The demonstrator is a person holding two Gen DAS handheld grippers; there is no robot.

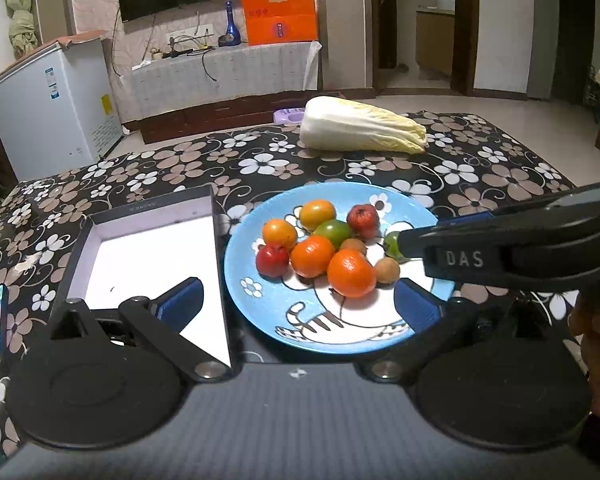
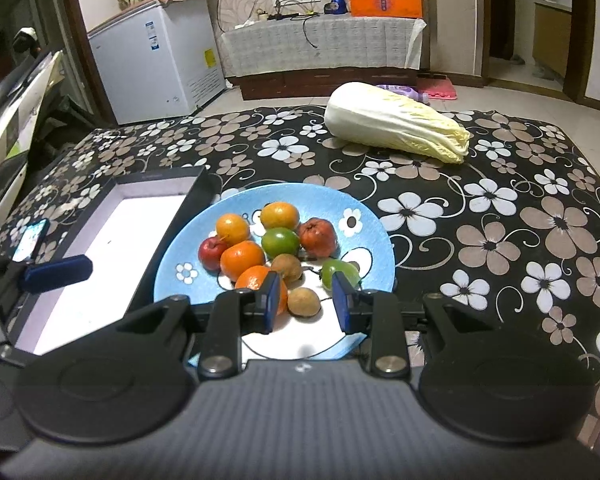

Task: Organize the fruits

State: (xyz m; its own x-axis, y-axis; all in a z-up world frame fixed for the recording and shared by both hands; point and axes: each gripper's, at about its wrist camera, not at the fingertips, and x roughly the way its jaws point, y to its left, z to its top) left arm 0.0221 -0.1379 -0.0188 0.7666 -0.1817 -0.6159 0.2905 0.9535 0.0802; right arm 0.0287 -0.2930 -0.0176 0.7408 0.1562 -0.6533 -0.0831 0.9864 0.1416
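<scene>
Fruits: about ten small fruits clustered on the blue plate (image 2: 372, 216), on the flowered tablecloth (image 2: 500, 208).
Right gripper (image 2: 306, 304): jaws partly apart, nothing pinched; brown fruit (image 2: 303, 302) lies between the pads, not touched. Orange fruit (image 2: 252, 276) just behind the left pad; green fruit (image 2: 340, 270) just behind the right pad.
Left gripper (image 1: 300, 304): jaws wide apart, empty, spanning box edge and near plate rim.
Box (image 1: 148, 248): open, white inside, empty, touching the plate's left rim.
Free room: tablecloth right of the plate is bare; cabbage (image 2: 396, 124) lies well behind.
</scene>
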